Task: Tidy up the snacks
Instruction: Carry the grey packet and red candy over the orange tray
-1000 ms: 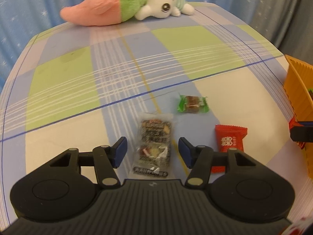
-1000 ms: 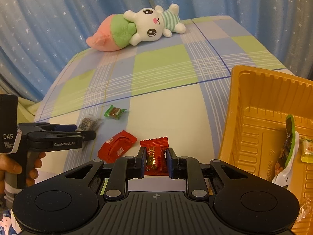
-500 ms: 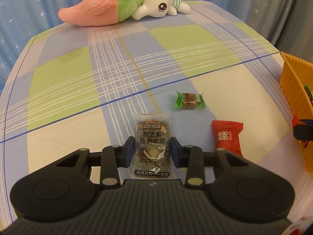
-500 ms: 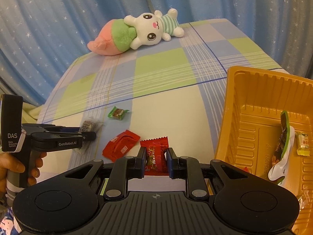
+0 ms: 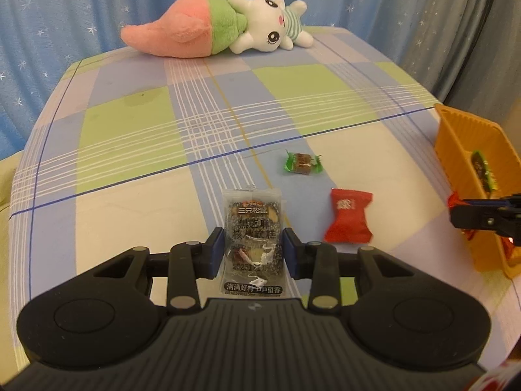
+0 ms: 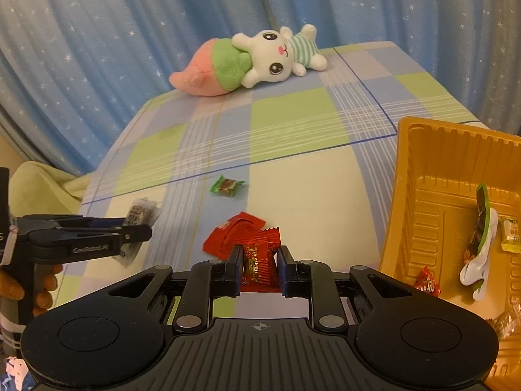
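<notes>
Snacks could slip and fall if either hand-held gripper loosens: left hand-held gripper pinches the clear snack pack, right hand-held gripper pinches the red candy

My left hand-held gripper covered the lower edges of the clear snack packet; its small print was unreadable. In the left wrist view the orange tray ran off the right edge, my right hand-held gripper showing only its tip. My left hand was largely hidden behind its grip. The tray's clear wrapper was cut off.
</notes>
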